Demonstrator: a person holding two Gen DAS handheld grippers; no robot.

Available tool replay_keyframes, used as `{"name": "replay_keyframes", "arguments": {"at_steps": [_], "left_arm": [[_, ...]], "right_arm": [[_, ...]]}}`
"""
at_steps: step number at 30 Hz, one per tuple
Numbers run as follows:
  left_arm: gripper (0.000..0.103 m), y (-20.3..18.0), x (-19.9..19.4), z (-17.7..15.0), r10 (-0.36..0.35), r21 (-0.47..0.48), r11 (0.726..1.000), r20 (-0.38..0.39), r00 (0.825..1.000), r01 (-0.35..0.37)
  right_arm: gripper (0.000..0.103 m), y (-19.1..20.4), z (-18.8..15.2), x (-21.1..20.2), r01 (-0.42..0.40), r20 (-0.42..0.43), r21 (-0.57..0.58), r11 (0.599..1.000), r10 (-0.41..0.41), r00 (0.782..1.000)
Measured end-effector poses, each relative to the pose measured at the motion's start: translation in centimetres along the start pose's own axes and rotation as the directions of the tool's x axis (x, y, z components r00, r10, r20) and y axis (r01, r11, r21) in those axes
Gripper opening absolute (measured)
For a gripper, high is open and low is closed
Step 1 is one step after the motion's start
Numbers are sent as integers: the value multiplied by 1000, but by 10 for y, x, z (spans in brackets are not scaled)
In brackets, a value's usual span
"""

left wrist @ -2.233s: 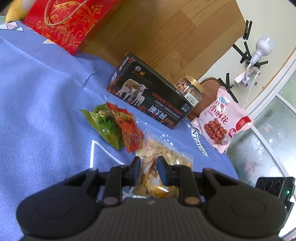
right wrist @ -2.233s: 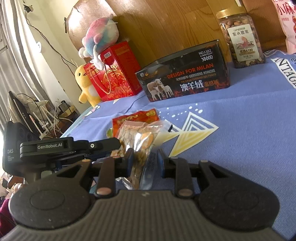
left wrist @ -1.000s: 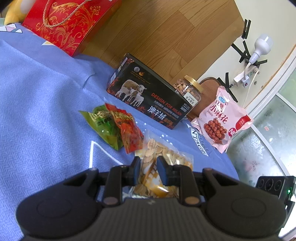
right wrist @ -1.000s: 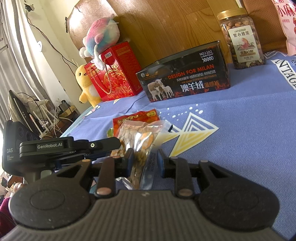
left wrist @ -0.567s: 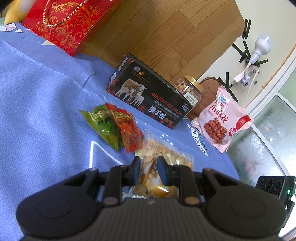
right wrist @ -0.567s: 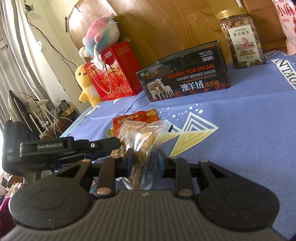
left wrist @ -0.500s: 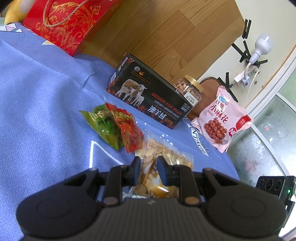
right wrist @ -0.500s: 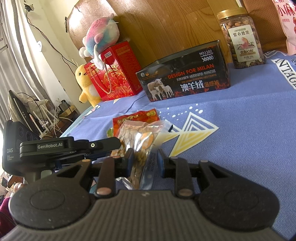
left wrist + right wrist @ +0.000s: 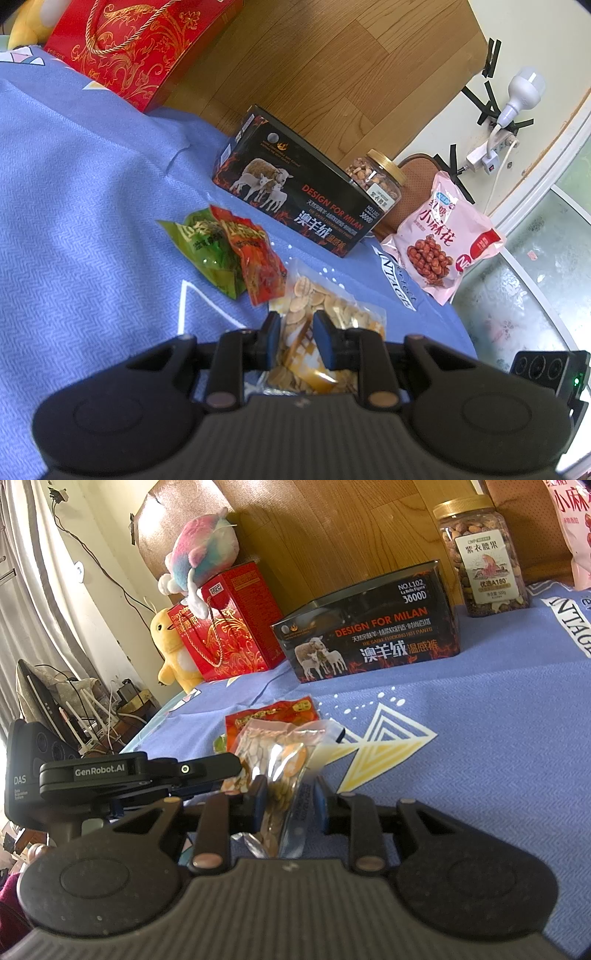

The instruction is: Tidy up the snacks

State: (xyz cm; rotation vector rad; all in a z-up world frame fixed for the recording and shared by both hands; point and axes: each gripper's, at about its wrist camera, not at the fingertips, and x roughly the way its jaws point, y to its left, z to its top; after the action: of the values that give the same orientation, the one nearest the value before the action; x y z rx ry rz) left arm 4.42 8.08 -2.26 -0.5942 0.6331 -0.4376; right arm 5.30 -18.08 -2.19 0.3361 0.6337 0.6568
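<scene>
A clear bag of pale sliced snacks lies on the blue cloth. My left gripper is shut on its near end. My right gripper is shut on the same bag from another side, and the left gripper's body shows at its left. A red snack packet and a green one lie just beyond the bag. The black tin box stands behind them.
A nut jar and a pink snack bag stand right of the tin. A red gift bag and plush toys are at the back left. A wooden headboard backs the cloth.
</scene>
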Motion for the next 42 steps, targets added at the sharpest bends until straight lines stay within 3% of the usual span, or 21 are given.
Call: {"name": "replay_keyframes", "arguments": {"at_steps": [38, 42], "left_arm": [[20, 0, 0, 0, 1, -1, 1000, -1, 1000, -1], [21, -14, 0, 0, 44, 65, 997, -7, 999, -43]], "right_arm": [[30, 0, 0, 0, 1, -1, 0, 1000, -1, 1000], [29, -2, 2, 0, -9, -7, 21, 1000, 9, 1000]]}}
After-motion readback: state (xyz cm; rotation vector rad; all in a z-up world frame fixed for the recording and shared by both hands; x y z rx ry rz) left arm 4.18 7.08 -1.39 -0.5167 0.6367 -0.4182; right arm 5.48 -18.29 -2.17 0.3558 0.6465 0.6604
